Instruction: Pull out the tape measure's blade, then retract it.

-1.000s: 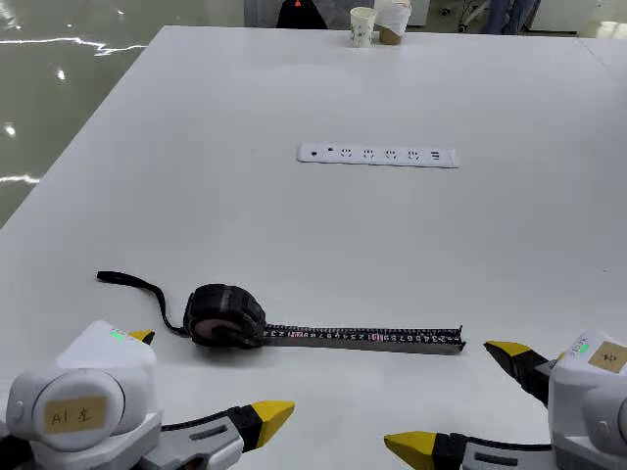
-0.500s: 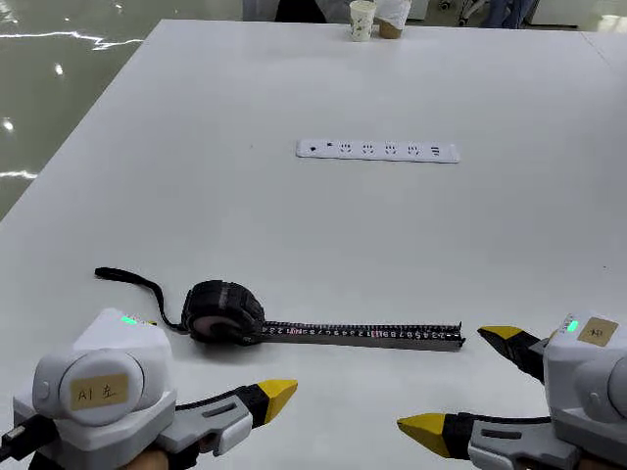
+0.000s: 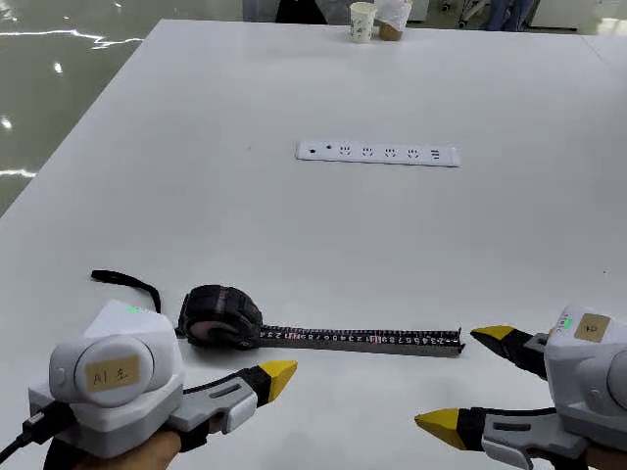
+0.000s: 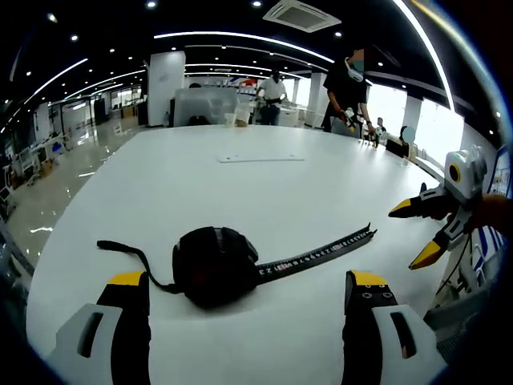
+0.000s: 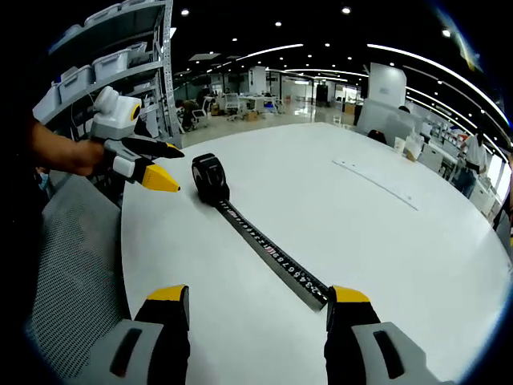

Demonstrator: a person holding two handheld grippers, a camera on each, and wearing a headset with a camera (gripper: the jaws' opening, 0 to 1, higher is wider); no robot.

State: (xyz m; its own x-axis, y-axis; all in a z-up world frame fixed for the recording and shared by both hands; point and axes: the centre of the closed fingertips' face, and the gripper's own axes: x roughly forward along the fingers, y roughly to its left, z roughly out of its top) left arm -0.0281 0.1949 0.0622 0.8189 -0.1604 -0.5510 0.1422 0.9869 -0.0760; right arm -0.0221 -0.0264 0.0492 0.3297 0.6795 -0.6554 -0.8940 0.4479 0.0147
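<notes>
Black tape measure point(image 3: 220, 316), ahead of left tongs point(image 4: 247, 281)

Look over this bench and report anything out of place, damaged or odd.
Nothing looks damaged or spilled. One thing stands out: the round black tape measure has its dark numbered blade lying extended flat on the white table, unheld. The left gripper and right gripper are both open and clear of it.

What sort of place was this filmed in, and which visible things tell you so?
Probably an open-plan lab or workshop hall: a large white workbench carrying a power strip, shelved storage bins beside it, and more desks in the background.
</notes>
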